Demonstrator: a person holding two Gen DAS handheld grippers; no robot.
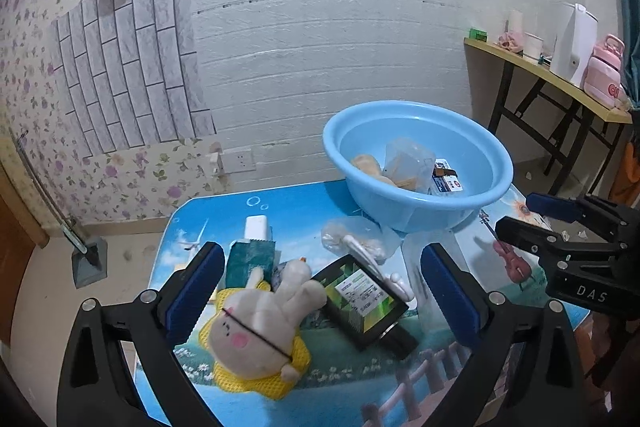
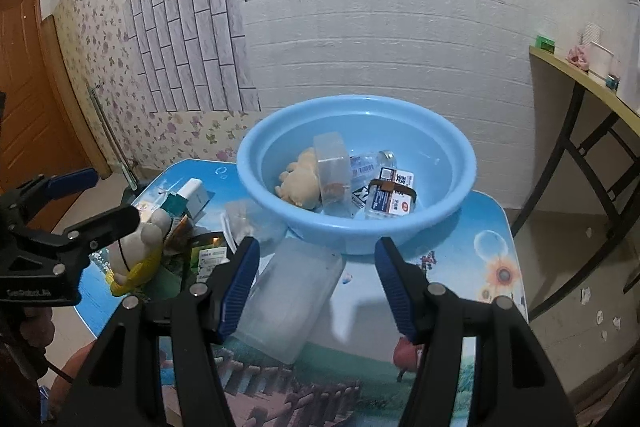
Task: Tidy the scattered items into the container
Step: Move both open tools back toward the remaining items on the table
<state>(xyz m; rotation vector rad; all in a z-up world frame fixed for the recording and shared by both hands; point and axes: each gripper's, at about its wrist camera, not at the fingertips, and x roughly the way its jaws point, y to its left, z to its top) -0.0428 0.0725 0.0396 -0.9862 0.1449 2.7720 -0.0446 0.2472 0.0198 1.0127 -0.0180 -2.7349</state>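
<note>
A light blue basin [image 1: 416, 203] [image 2: 360, 231] stands at the far side of the small picture-printed table [image 2: 492, 227]. It holds a tan plush toy [image 2: 298, 183], a clear box, a bottle and a banded label pack [image 2: 392, 199]. My left gripper [image 1: 324, 291] [image 2: 112, 197] is open wide, with nothing gripped, above a white plush rabbit [image 1: 260, 323] on yellow mesh and a black box with a green label [image 1: 360, 299]. My right gripper [image 2: 318, 285] [image 1: 516, 215] is open over a clear plastic box [image 2: 288, 299] lying flat; its left finger overlaps the box and its right finger stands apart.
On the table also lie a green tissue pack [image 1: 250, 259], a white block [image 1: 256, 227] and a clear bag of small items [image 1: 352, 239]. A folding side table [image 1: 560, 79] with a kettle and a pink bottle stands at the right. A wooden door [image 2: 28, 87] is at the left.
</note>
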